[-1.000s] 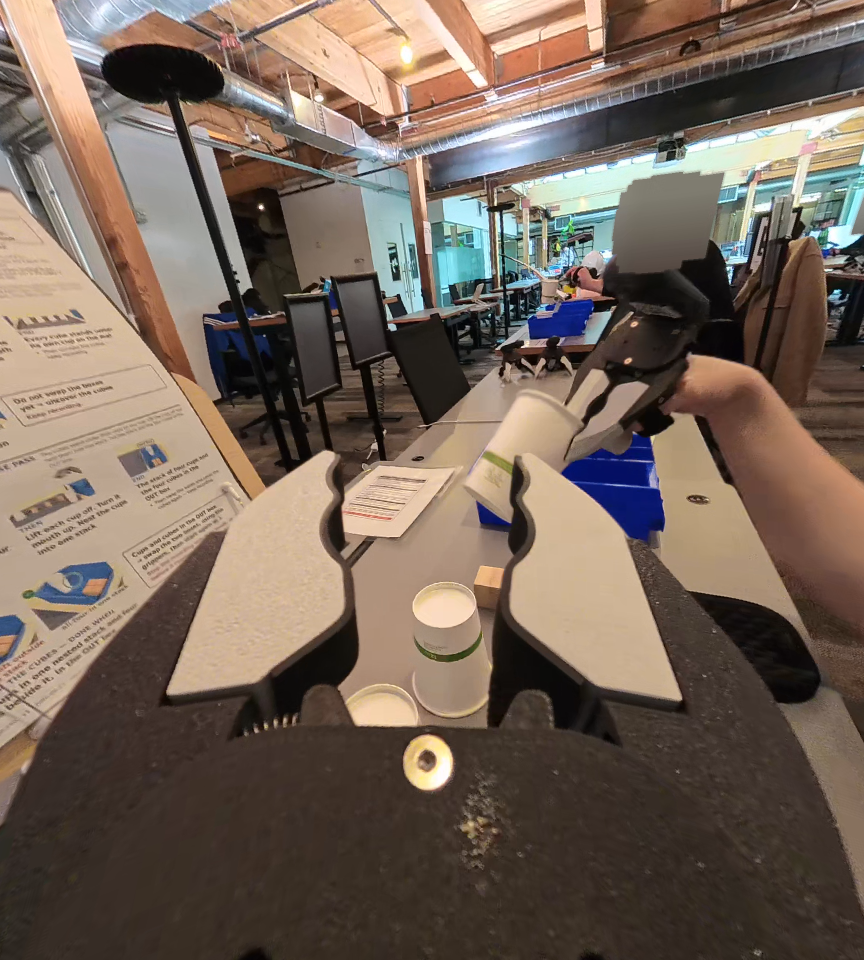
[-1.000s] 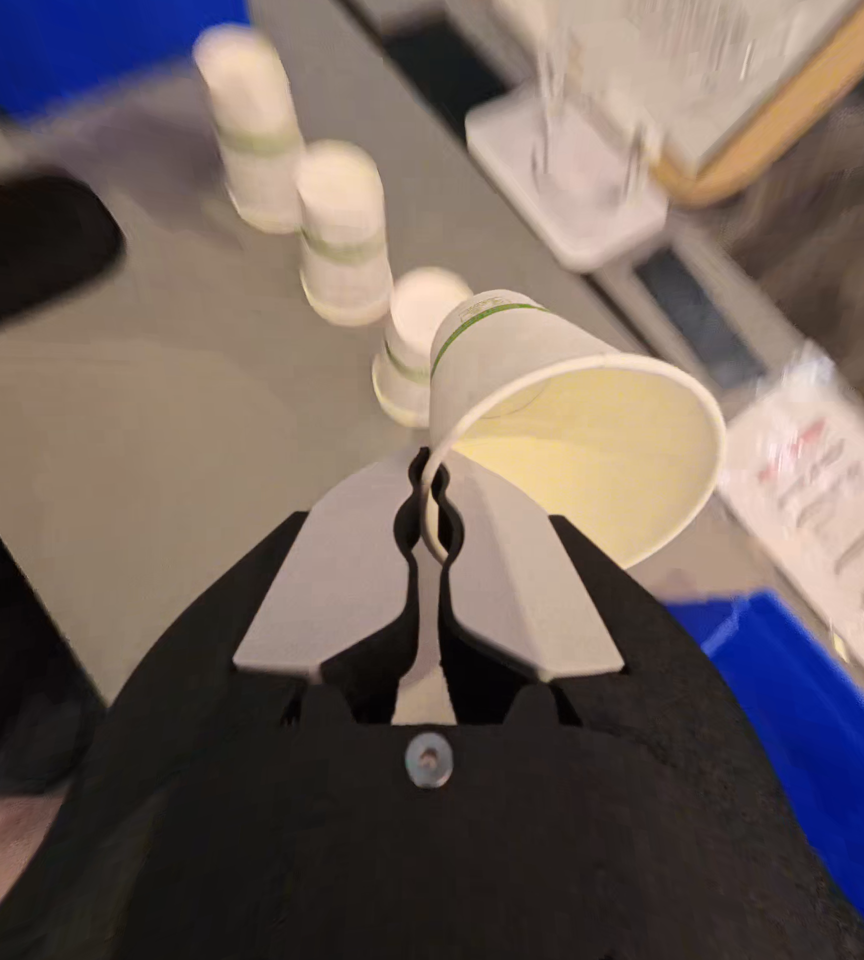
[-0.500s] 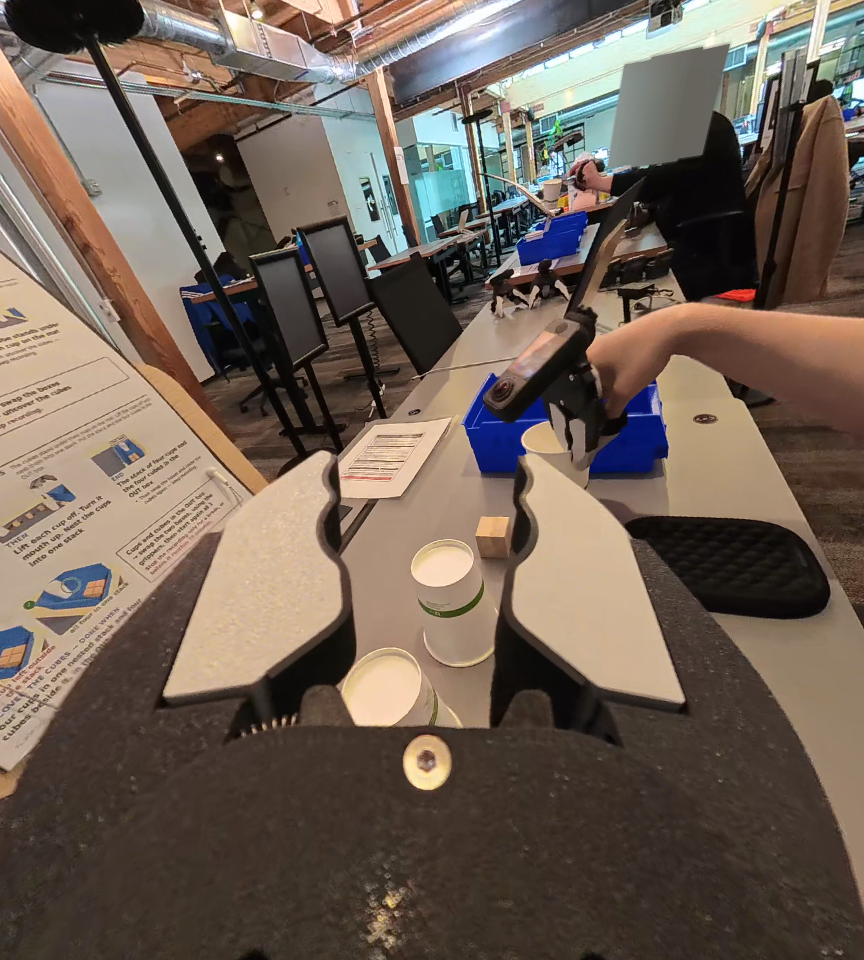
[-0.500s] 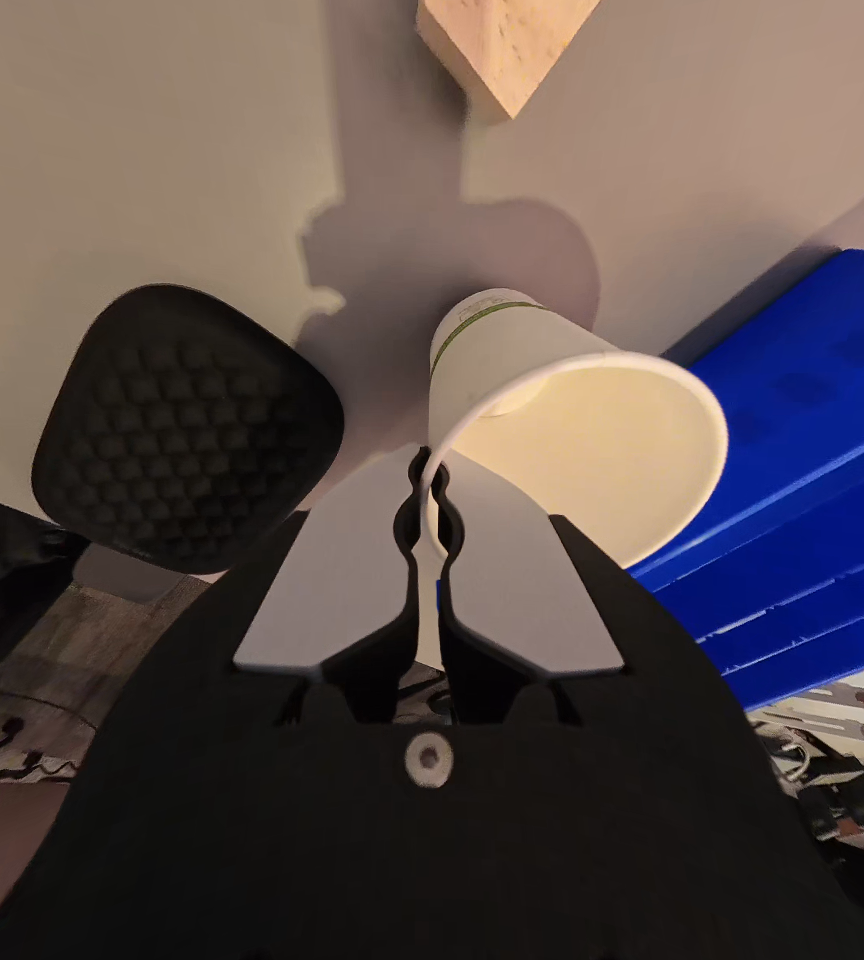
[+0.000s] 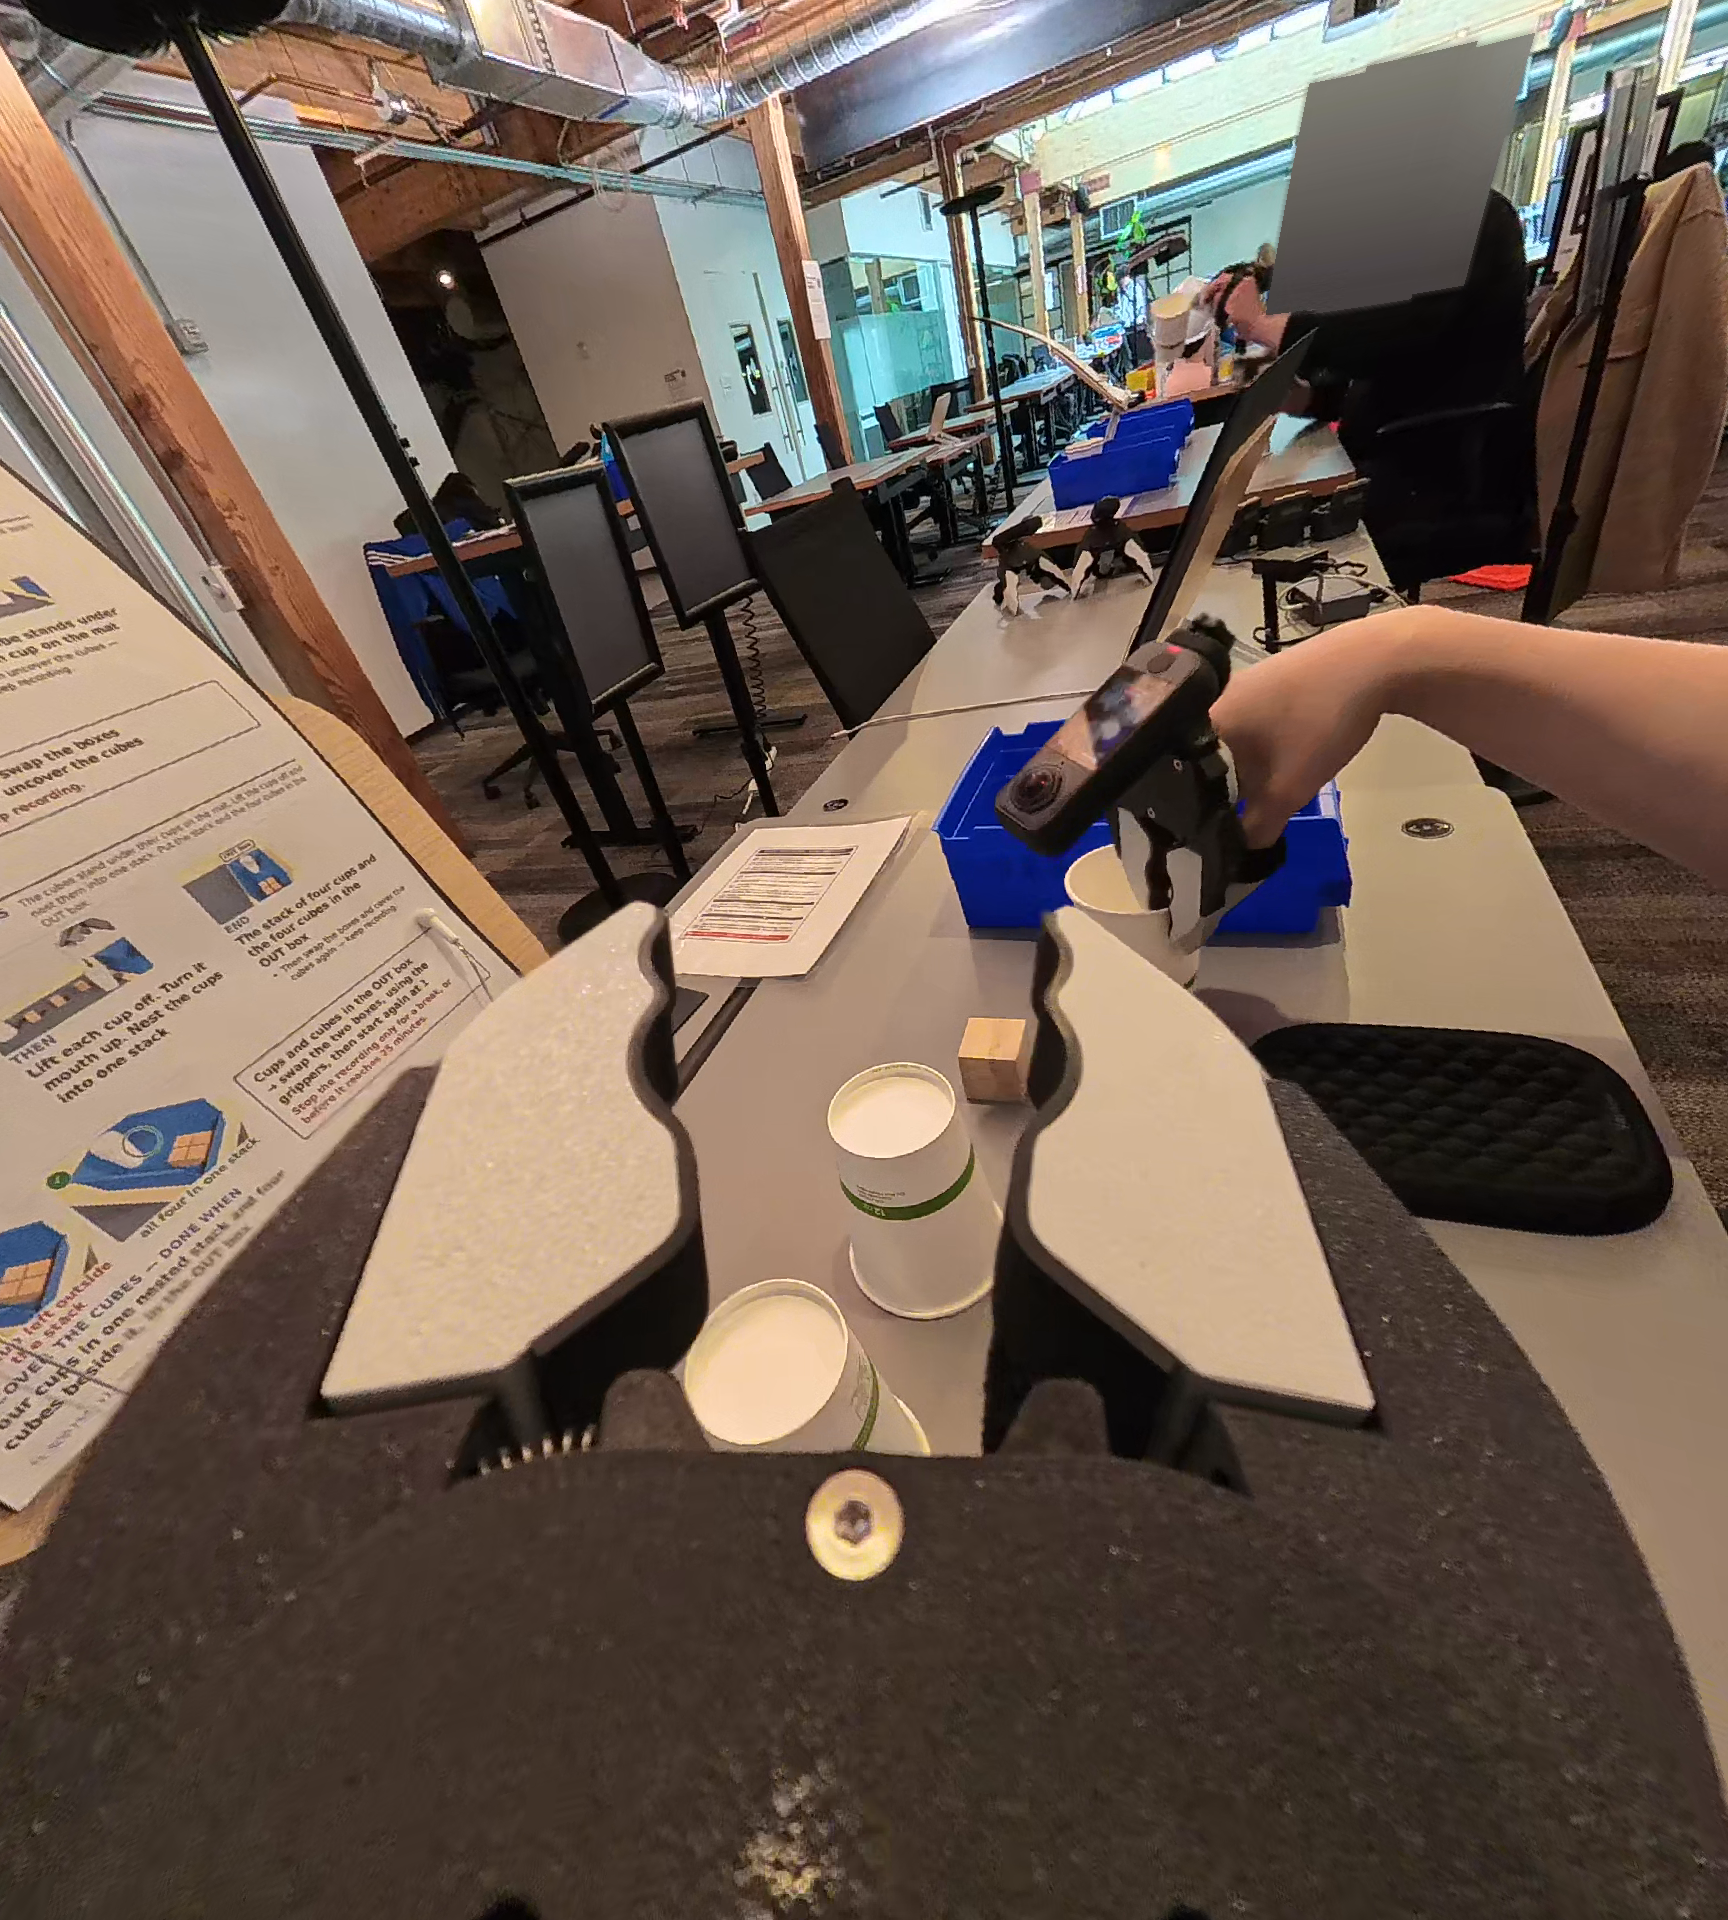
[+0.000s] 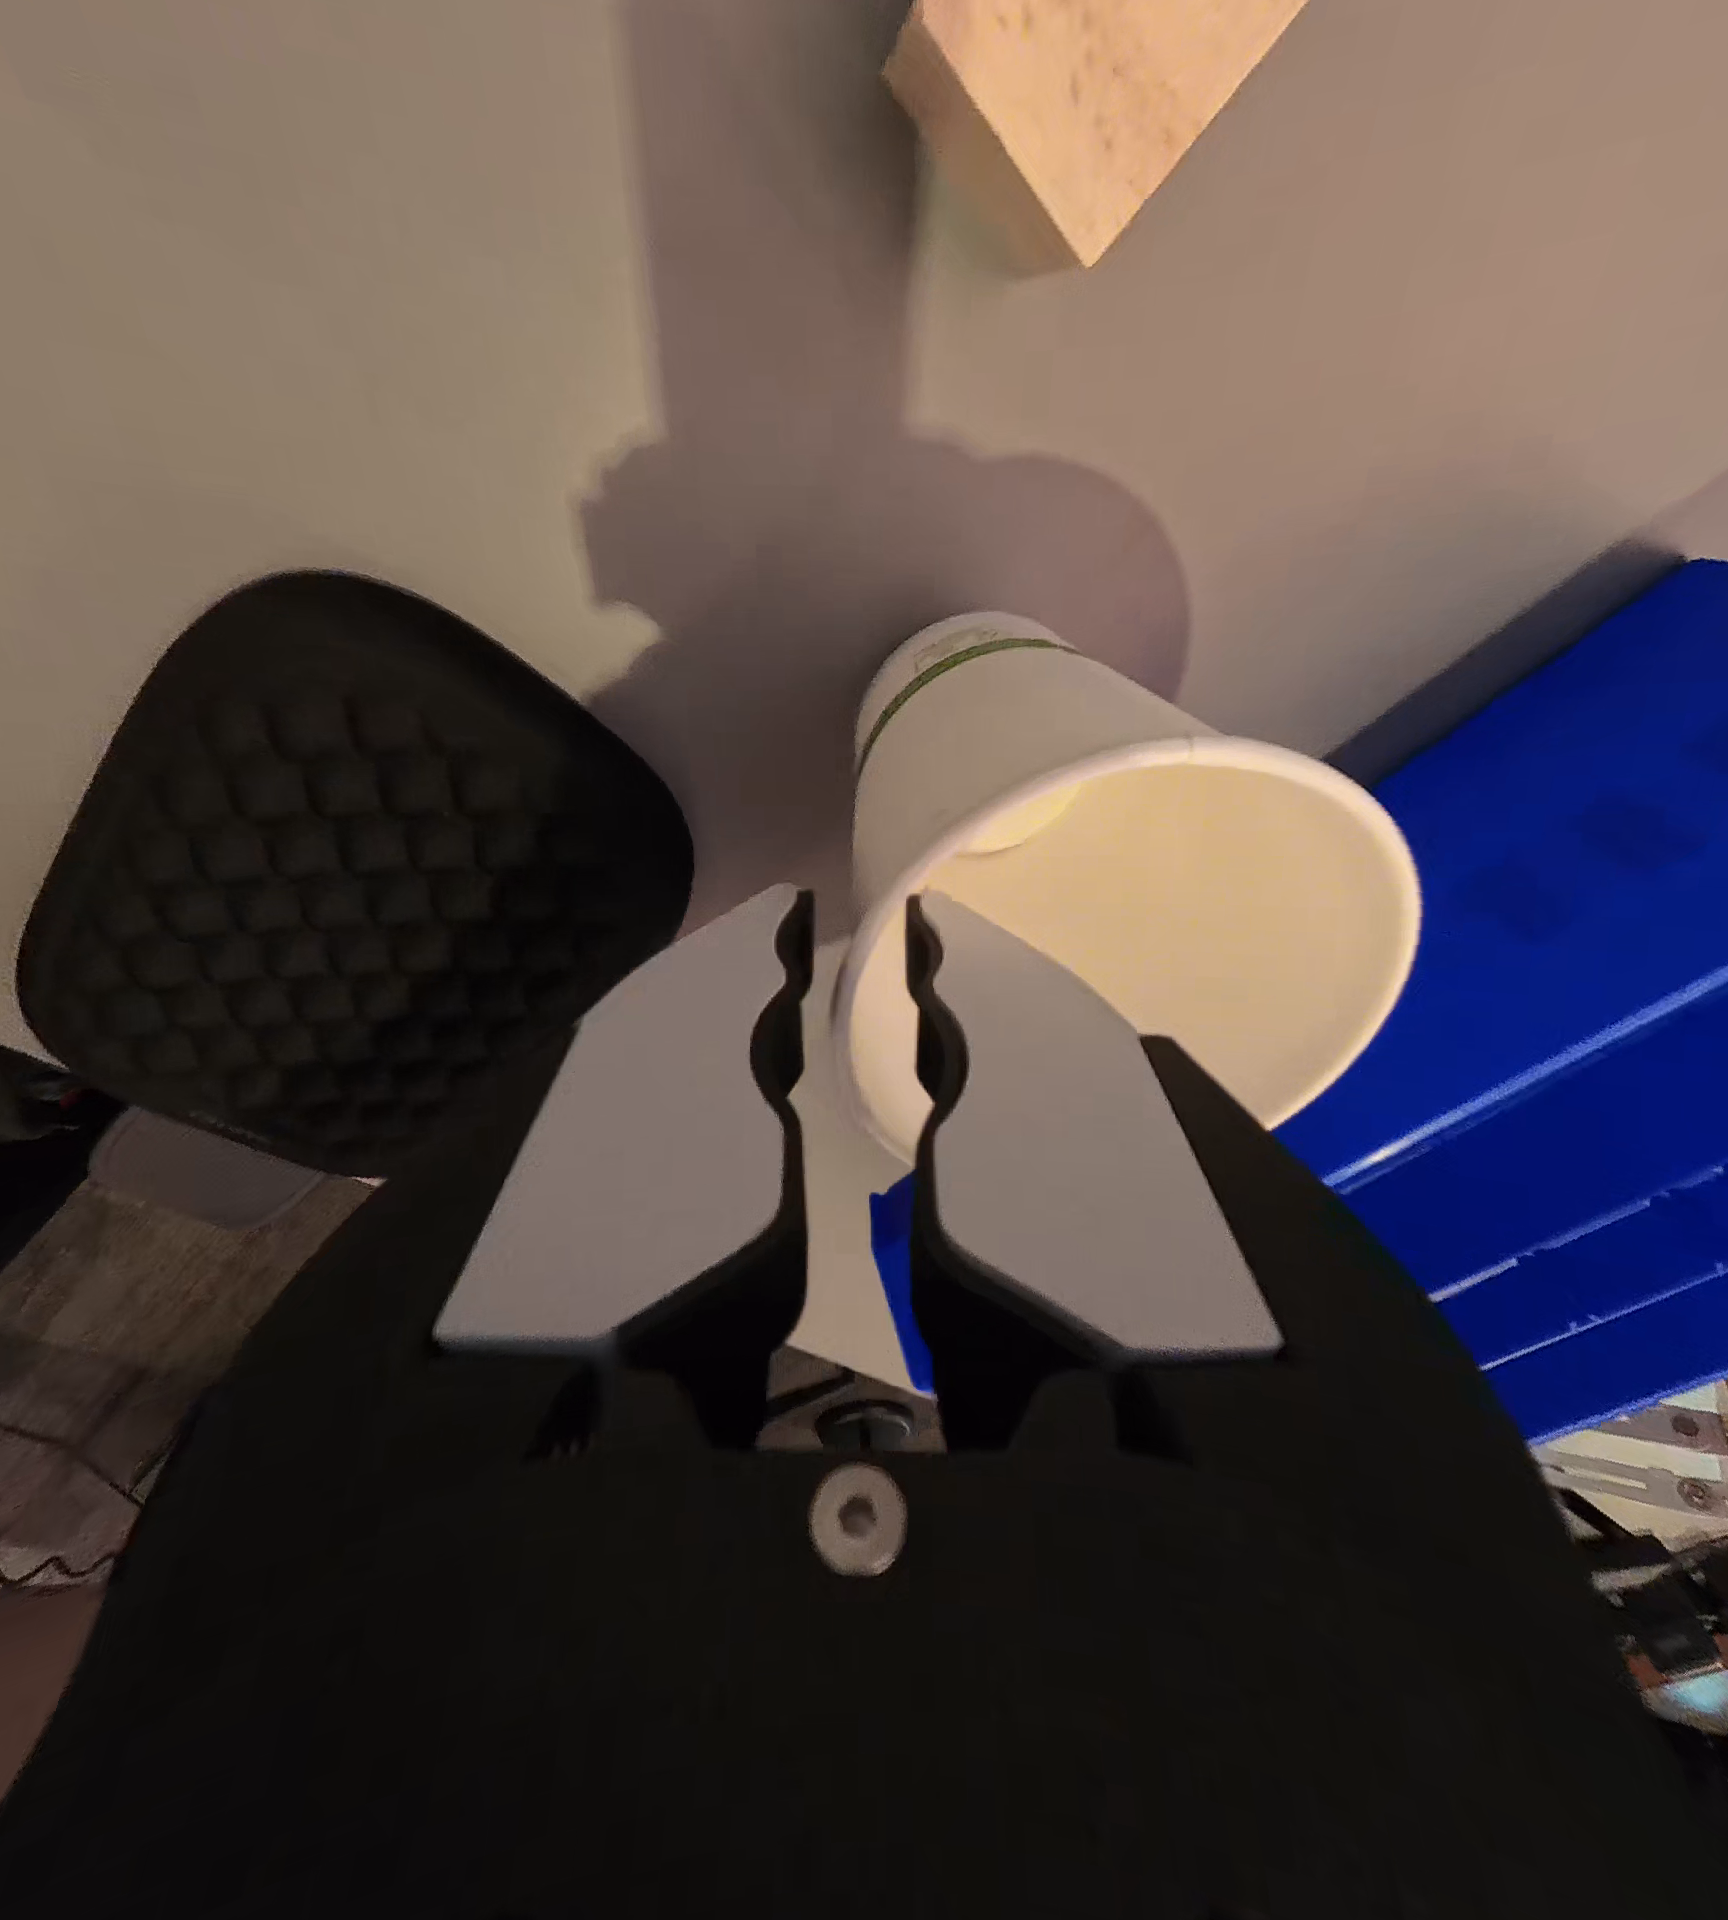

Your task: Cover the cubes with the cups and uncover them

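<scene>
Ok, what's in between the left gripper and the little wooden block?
Two upside-down paper cups stand in a row: the nearer cup, then the farther cup, just before the wooden block. The left wrist view shows it.

There were three paper cups [image 5: 910, 1195] [image 5: 787, 1371] [image 6: 1130, 894], one wooden cube [image 5: 993, 1058], one blue bin [image 5: 1005, 862], one black pad [image 5: 1462, 1127], and one paper sheet [image 5: 787, 894].

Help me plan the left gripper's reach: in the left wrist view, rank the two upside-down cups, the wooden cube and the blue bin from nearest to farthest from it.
1. Near upside-down cup, low between the left gripper fingers.
2. Second upside-down cup, just ahead, slightly right.
3. Wooden cube, beyond it by the right fingertip.
4. Blue bin, farthest, behind the right gripper.
</scene>
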Demonstrator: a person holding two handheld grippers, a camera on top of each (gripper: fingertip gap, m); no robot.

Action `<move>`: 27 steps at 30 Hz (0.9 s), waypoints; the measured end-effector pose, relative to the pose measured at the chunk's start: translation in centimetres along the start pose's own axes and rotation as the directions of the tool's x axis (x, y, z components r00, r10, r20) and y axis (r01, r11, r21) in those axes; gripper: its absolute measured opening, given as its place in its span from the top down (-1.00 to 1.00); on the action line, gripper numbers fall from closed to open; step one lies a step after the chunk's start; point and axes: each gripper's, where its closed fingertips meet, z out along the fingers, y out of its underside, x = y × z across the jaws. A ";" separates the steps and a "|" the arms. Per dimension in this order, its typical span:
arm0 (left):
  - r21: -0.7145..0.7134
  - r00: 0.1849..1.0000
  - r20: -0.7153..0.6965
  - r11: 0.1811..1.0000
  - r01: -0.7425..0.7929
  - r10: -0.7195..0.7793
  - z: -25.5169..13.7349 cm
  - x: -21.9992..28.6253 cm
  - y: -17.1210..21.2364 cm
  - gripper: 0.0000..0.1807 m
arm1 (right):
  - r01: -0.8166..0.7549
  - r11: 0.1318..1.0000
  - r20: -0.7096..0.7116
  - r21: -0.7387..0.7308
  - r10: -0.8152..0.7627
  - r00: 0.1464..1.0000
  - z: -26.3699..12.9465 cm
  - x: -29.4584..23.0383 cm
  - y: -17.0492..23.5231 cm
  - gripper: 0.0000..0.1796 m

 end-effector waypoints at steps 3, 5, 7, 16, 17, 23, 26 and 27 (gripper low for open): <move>-0.041 1.000 -0.012 0.999 0.016 -0.016 0.5 0.3 0.7 0.29 | 0.008 0.999 -0.041 0.054 -0.006 0.999 -0.8 0.2 -0.5 0.68; -0.075 1.000 -0.001 0.997 0.007 -0.007 1.1 0.3 1.4 0.25 | 0.029 0.995 -0.088 0.098 -0.020 0.996 -2.2 0.2 -0.6 0.57; -0.143 1.000 0.006 0.990 -0.009 0.010 2.1 0.5 2.7 0.16 | 0.059 0.980 -0.169 0.191 -0.026 0.985 -4.5 0.4 -1.2 0.50; -0.265 0.995 -0.092 0.963 -0.050 0.026 8.5 3.2 6.7 0.07 | 0.182 0.606 -0.265 0.775 0.049 0.963 -18.6 -1.8 -4.5 0.41; -0.315 0.995 -0.089 0.947 -0.061 0.035 9.0 2.9 7.5 0.06 | 0.190 0.577 -0.273 0.794 0.060 0.960 -19.3 -1.7 -4.4 0.41; -0.543 0.987 -0.141 0.827 -0.147 0.082 11.5 1.5 11.6 0.07 | 0.180 0.449 -0.255 0.875 0.113 0.960 -19.7 -0.3 -4.2 0.43; -0.643 0.982 -0.175 0.746 -0.173 0.078 12.5 0.7 13.7 -0.04 | 0.187 0.437 -0.255 0.880 0.101 0.962 -18.4 0.1 -4.4 0.43; -0.665 0.980 -0.187 0.726 -0.173 0.062 13.0 0.7 14.2 -0.07 | 0.202 0.439 -0.265 0.875 0.088 0.960 -18.1 0.2 -4.5 0.43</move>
